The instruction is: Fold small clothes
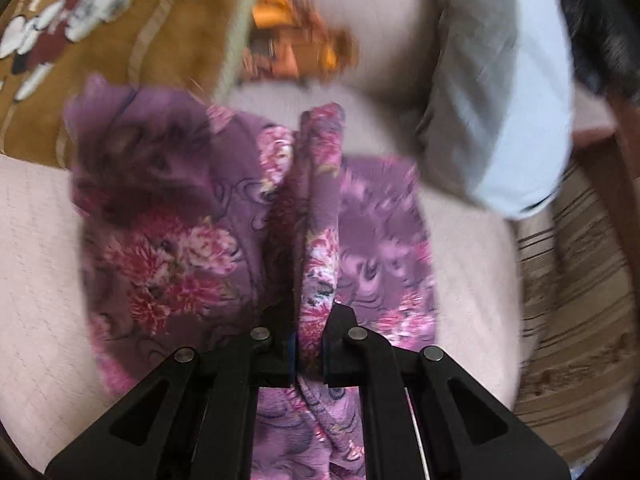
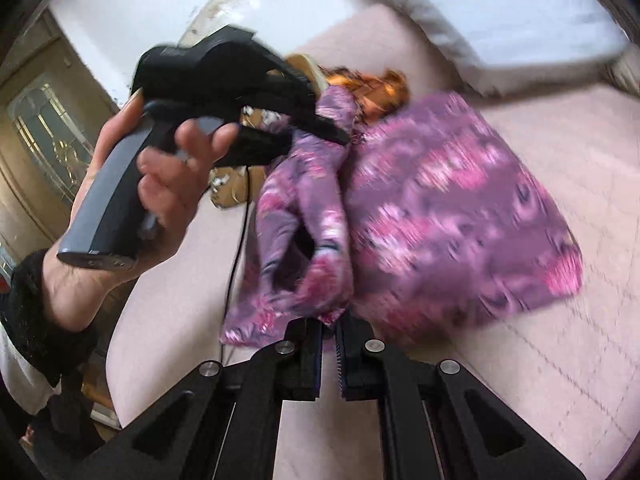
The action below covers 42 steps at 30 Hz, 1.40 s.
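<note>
Heavy blur, no readable writing anywhere. Left tongs (image 1: 308,354) clamped on a raised fold of the purple floral garment (image 1: 192,240), spread over the pink bedspread (image 1: 40,280). Right tongs (image 2: 328,354) pinching its bunched corner (far edge smeared).

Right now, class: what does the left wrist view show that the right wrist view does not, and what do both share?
Only the left wrist view shows the brown patterned blanket and the left tool from behind, shut on a ridge of the purple floral garment. Only the right wrist view shows the person's left hand on the grey handle. Both show the garment on the pink bedcover.
</note>
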### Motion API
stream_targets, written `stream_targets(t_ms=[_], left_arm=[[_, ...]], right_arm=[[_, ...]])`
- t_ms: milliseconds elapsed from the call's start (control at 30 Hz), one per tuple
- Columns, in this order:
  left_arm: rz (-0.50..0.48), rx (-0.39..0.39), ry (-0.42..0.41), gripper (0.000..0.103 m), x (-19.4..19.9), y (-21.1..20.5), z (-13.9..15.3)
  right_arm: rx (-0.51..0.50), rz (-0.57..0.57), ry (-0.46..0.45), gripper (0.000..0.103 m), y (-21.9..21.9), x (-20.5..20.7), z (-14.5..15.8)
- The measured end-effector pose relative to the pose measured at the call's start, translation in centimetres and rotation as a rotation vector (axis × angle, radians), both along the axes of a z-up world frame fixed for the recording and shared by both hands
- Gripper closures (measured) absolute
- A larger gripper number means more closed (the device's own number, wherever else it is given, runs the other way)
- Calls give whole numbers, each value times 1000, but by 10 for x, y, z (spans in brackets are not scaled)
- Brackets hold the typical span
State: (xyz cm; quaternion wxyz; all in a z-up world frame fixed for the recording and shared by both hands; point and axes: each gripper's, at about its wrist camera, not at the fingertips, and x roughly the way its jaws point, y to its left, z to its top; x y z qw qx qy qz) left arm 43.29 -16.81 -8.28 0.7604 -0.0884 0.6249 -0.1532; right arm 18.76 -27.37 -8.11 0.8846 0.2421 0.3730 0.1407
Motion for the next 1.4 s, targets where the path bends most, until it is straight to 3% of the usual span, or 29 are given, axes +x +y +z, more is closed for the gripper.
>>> stream_targets(t_ms=[100,167,200,233,333,433,600,767,867,900,933,967,1000,1033,1233,1400], left_arm=[[-7,74,95,91,4,-15,-22],[-2,34,115,79,5,-12,-15],[6,13,119,67,6,-8,-9],[14,2,111,57,7,-4,1],[11,23,65,46,11,1,29],[15,72,63,43,13,1,40],[-43,163,114,43,9,-28,17],[-108,322,127,43,3,-60,-12],[-107,352,133,43,6,-57,-21],[-92,346,136,44,7,-55,-25],[-80,343,134,55,8,-53,-30],[-82,346,126,65,6,-52,-34],[-96,349,110,90,3,-53,-37],[-97,345,102,98,1,-51,-38],[-21,156,9,100,-19,-32,-1],[-59,47,-27,99,-23,-63,20]], right_arm=[[30,8,72,90,-13,1,-15],[73,21,77,86,-26,-2,-16],[80,20,66,84,-31,-4,-14],[84,19,52,75,-36,-6,-12],[100,9,-5,42,-48,-10,0],[112,12,-48,36,-54,-4,7],[131,52,-9,36,-45,27,-5],[131,95,17,36,-34,42,-24],[109,108,13,39,-27,46,-31],[100,113,7,42,-25,45,-31],[93,115,3,60,-23,43,-30],[93,129,7,87,-20,45,-31],[96,145,15,94,-18,44,-30],[91,143,14,94,-17,43,-29],[182,92,-91,94,-34,30,7],[188,-6,-120,94,-58,21,23]])
